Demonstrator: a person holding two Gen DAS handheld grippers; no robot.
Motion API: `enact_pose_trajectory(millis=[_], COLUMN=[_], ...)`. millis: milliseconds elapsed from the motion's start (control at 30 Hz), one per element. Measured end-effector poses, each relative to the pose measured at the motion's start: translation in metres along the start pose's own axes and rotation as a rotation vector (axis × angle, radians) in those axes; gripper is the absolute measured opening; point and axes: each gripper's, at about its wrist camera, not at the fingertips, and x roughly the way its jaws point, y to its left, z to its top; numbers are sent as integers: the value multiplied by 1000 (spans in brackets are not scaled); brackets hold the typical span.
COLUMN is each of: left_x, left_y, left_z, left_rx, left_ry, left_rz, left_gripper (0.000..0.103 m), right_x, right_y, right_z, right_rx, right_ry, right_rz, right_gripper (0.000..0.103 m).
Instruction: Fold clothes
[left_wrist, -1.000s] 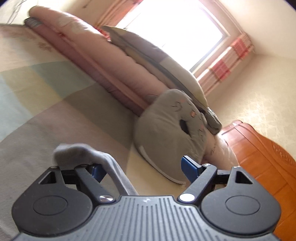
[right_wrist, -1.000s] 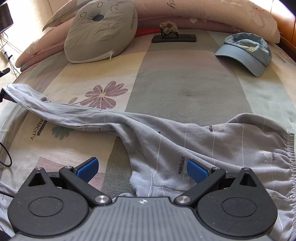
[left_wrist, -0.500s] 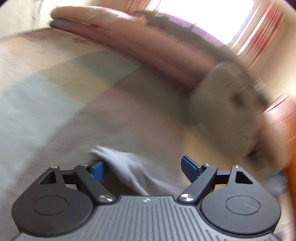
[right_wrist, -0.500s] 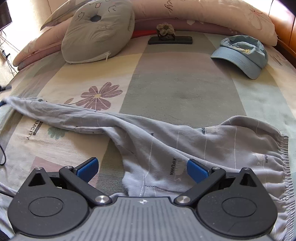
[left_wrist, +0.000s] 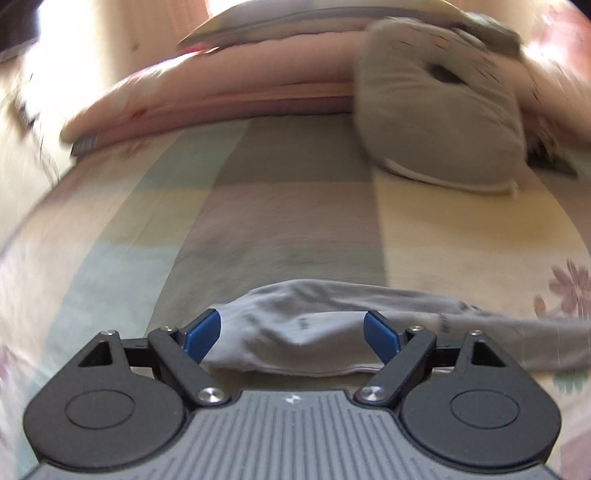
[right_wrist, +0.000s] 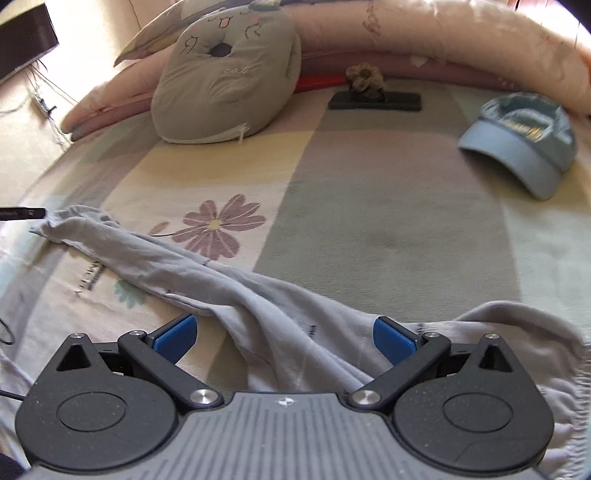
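while both claws stand wide open, the grey trousers (right_wrist: 258, 314) lie crumpled across the patchwork bedspread (right_wrist: 388, 221).
left gripper (left_wrist: 291, 330): blue pads spread apart, bracketing the cuffed end of one soft jersey leg without pinching it; that leg trails off to the right as a loose, wrinkled tube. right gripper (right_wrist: 282, 338): blue pads likewise parted, straddling the crotch where the legs meet; the gathered elastic waistband bunches at the right, and the long leg runs diagonally left over a printed purple flower (right_wrist: 218, 229). the bedspread is a flat woven cloth in cream, grey-green and pale blue blocks. beyond it: a plump grey cat-face cushion (right_wrist: 225, 74) with a central hole, a long pink bolster (right_wrist: 461, 37), a light blue cotton cap (right_wrist: 521, 140), and a flat dark slab (right_wrist: 373, 101).
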Motion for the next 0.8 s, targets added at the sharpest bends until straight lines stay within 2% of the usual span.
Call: enact_pose_trajectory(millis=[100,233,300,400,533,633,700,733,800], left_x=[-10,-11,-4,13,26,22,20,21,20], left_y=[-36,-98,-133,-182,-232,-252,-262,-262,-256], left_z=[8,15,16,15,7,-9,-21,-27,-42], left_rx=[106,195,238,301,351,436,480,482,458], left_ry=[-13,-27,-19,-7,28,21,28,50,96], left_rz=[-31,-190,-268,-325,-336,-349,-352,-344,-338], left_gripper=[85,86,86,86,86,86,86,86,86], right_x=[7,8,9,10,20,26,31,31,24], right_y=[-2,-5,-11,-20,-31,-28,-19,-15,-5], right_z=[1,7,12,21,29,21,6,-2,-20], right_rx=[17,-9,-11,-14,4,-19,-62,-87,-118], right_ry=[13,-10,-15,-21,6,54,102,116,90], right_rz=[43,33,-55,-190,-314,-283,-304,-311,-332], right_gripper=[103,103,103,103,103,103,103,103,103])
